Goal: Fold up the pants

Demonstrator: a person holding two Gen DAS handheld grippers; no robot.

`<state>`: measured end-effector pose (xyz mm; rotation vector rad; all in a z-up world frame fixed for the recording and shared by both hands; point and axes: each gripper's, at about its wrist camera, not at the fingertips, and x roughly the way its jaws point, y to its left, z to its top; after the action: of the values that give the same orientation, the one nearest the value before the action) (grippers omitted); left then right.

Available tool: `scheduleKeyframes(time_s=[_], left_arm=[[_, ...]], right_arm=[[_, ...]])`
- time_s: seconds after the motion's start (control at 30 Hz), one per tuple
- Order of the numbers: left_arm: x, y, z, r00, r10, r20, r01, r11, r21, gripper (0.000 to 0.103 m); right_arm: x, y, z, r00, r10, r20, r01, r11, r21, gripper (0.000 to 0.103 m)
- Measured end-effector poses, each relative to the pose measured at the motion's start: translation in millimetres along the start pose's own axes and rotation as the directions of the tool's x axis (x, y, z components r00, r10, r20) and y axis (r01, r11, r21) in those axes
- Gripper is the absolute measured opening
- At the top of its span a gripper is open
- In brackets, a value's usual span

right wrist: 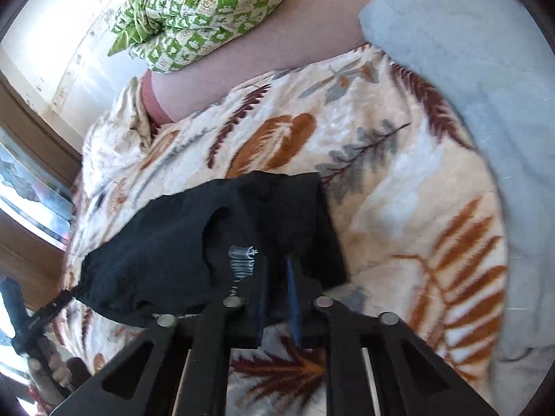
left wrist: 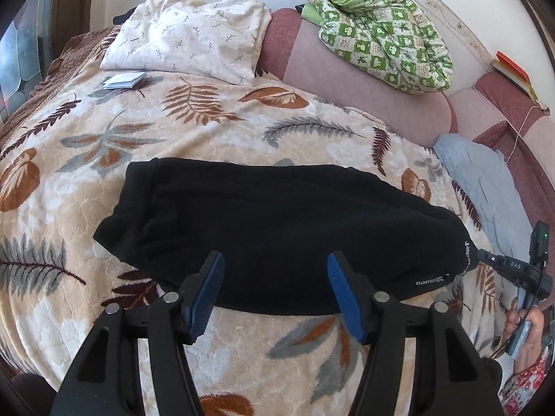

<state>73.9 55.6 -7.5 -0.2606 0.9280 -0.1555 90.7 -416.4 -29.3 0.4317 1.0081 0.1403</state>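
Note:
The black pants [left wrist: 277, 228] lie folded in a long bundle across the leaf-patterned blanket [left wrist: 173, 131]. My left gripper [left wrist: 275, 263] is open, its blue pads [left wrist: 208, 287] over the near edge of the pants, holding nothing. My right gripper [right wrist: 277, 267] is shut on the end of the pants [right wrist: 208, 235] that bears white lettering, with a fold of fabric draped over its fingers. The right gripper also shows in the left wrist view [left wrist: 499, 263], at the right end of the pants. The left gripper [right wrist: 52, 306] shows at the far end in the right wrist view.
A white pillow [left wrist: 187, 34] and a small booklet [left wrist: 123, 80] lie at the head of the bed. A green checked quilt [left wrist: 378, 31] sits on the pink sofa back [left wrist: 347, 72]. A light blue blanket [left wrist: 482, 187] lies at the right. Books [left wrist: 513, 71] rest on a ledge.

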Motion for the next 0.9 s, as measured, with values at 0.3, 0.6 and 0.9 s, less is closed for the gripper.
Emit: scheduleKeyframes(time_s=[0.3, 0.6, 0.9], left_arm=[[24.9, -8.1, 6.3, 0.999, 0.024, -0.027, -0.022, 0.999, 0.04, 0.061], [73.0, -40.7, 15.9, 0.991, 0.124, -0.052, -0.115, 0.981, 0.156, 0.061], [95.4, -29.9, -14.9, 0.98, 0.175, -0.094, -0.15, 0.963, 0.225, 0.061]], right_arm=[[-13.5, 6.4, -15.4, 0.99, -0.141, -0.001, 0.14, 0.984, -0.109, 0.01], [55.4, 136.5, -22.3, 0.999, -0.009, -0.051, -0.004, 0.969, -0.248, 0.043], [92.9, 166.3, -65.4, 0.957, -0.269, -0.105, 0.194, 0.868, -0.456, 0.056]])
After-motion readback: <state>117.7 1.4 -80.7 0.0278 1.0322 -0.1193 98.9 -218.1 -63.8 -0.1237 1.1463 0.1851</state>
